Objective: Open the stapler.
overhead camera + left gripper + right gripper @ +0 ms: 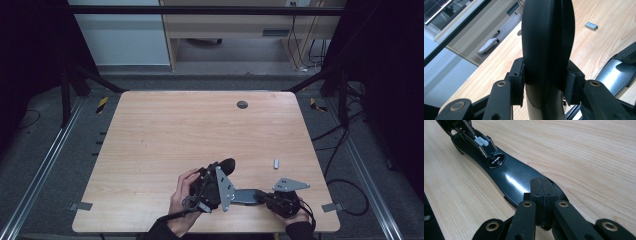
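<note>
— Your two grippers sit at the bottom edge of the high view. What does each hold?

— Left gripper (212,186) is clamped on one black curved shell (547,47); right gripper (265,196) has its pads pressed together at the tip of one dark glossy plate (511,178).

— Beyond them?

— One small grey block (275,163) right of centre, then one dark round cap (242,104) near the table (165,125)'s far edge.

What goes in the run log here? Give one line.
left hand-held gripper: shut on black oval plastic shell | right hand-held gripper: shut, pressing glossy dark grey flat base plate | small grey metal block: loose on wooden table
</note>
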`<action>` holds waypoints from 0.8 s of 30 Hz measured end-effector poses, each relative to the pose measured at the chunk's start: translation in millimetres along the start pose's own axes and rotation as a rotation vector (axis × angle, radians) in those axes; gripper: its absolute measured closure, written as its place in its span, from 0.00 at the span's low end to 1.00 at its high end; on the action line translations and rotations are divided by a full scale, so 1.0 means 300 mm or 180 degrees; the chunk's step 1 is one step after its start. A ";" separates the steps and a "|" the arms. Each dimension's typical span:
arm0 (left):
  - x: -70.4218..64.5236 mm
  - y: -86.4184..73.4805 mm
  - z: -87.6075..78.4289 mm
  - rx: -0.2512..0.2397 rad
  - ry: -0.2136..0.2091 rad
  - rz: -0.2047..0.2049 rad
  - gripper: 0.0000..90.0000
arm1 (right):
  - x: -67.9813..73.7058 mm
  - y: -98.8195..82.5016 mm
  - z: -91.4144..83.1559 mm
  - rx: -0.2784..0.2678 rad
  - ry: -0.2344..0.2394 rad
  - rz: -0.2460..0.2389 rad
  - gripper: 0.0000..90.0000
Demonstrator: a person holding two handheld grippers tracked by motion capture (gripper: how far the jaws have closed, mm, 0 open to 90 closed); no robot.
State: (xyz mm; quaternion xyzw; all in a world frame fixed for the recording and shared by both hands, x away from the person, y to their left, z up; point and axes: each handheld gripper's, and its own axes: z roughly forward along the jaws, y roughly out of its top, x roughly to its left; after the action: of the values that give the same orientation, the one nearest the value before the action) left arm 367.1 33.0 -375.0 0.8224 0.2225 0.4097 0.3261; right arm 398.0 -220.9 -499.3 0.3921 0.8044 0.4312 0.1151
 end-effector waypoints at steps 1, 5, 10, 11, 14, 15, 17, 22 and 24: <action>0.002 -0.001 -0.001 0.0001 -0.0002 0.0001 0.64 | 0.000 0.000 0.000 0.0001 0.0005 -0.0004 1.00; 0.011 -0.005 -0.008 -0.0008 0.0014 -0.0047 0.64 | 0.000 0.000 0.000 0.0001 0.0006 -0.0002 1.00; 0.025 -0.013 -0.017 -0.0017 0.0021 -0.0097 0.64 | -0.001 0.000 0.000 0.0002 0.0007 -0.0002 1.00; 0.028 -0.014 -0.019 -0.0014 0.0025 -0.0106 0.64 | -0.001 0.000 0.000 0.0001 0.0006 -0.0002 1.00; 0.036 -0.020 -0.025 -0.0020 0.0030 -0.0136 0.64 | 0.000 0.000 0.000 0.0001 0.0005 -0.0003 1.00; 0.038 -0.021 -0.026 -0.0022 0.0032 -0.0141 0.64 | 0.000 0.000 0.000 0.0002 0.0006 -0.0003 1.00; 0.042 -0.023 -0.029 -0.0024 0.0038 -0.0155 0.64 | -0.001 0.000 0.000 0.0002 0.0007 -0.0004 1.00; 0.050 -0.029 -0.035 -0.0023 0.0047 -0.0184 0.64 | 0.000 0.000 0.000 0.0002 0.0000 -0.0008 1.00; 0.053 -0.032 -0.037 -0.0032 0.0053 -0.0205 0.64 | 0.000 0.000 0.000 0.0003 -0.0001 0.0001 1.00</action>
State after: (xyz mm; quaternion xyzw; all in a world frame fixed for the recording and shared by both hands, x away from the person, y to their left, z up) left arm 366.1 53.7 -368.3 0.8097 0.2495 0.4070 0.3414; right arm 398.0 -220.8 -499.2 0.3923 0.8045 0.4309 0.1150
